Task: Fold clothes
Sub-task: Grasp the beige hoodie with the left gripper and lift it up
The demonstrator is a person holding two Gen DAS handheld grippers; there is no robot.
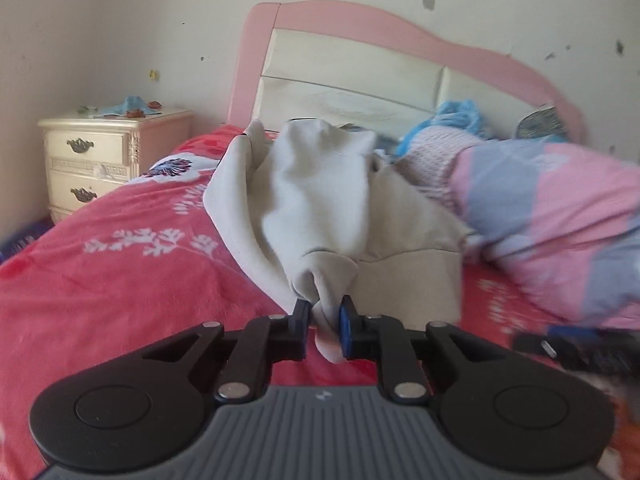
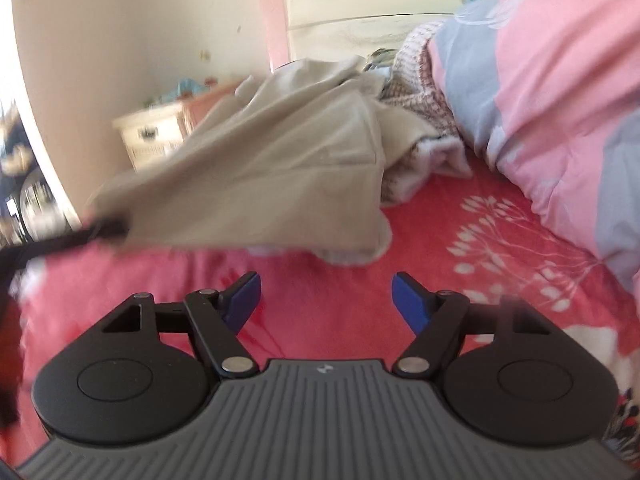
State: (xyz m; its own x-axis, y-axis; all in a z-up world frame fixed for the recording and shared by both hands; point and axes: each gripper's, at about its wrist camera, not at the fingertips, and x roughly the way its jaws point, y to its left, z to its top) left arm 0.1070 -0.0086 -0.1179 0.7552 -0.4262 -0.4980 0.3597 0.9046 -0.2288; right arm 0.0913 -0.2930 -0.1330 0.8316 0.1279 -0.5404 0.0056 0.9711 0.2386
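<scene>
**Desk:** What holds what on the bed (image 1: 100, 280)?

**Photographer:** No true containers are in use. A cream nightstand (image 1: 90, 164) at nine o'clock has both drawers closed, with blue cloth and small items on top. The red floral bedsheet (image 2: 460, 280) carries everything else: a beige garment (image 1: 316, 200) at centre, a pink knit piece (image 1: 432, 156) behind it at one o'clock, and a pink-and-lavender quilt (image 1: 560, 220) piled at three o'clock.

**Desk:** And the tools?

**Photographer:** The left hand-held gripper (image 1: 325, 330) is clenched on a bunched fold of the beige garment, blue pads (image 1: 345, 328) pressing the cloth from both sides, a tongue of fabric hanging below them. The garment rises from that pinch towards twelve o'clock, draped and partly lifted off the sheet. The right hand-held gripper (image 2: 326, 300) is released, jaws standing apart with only bare sheet between them; the garment's near hem lies just beyond at twelve o'clock, not touching. In the right wrist view the left tool appears as a dark blur at nine o'clock, at the garment's corner.

**Desk:** Room to work?

**Photographer:** Open sheet spreads from six to nine o'clock in the left view. The quilt crowds the right side, and the pink headboard (image 1: 400, 28) closes off twelve o'clock.
</scene>
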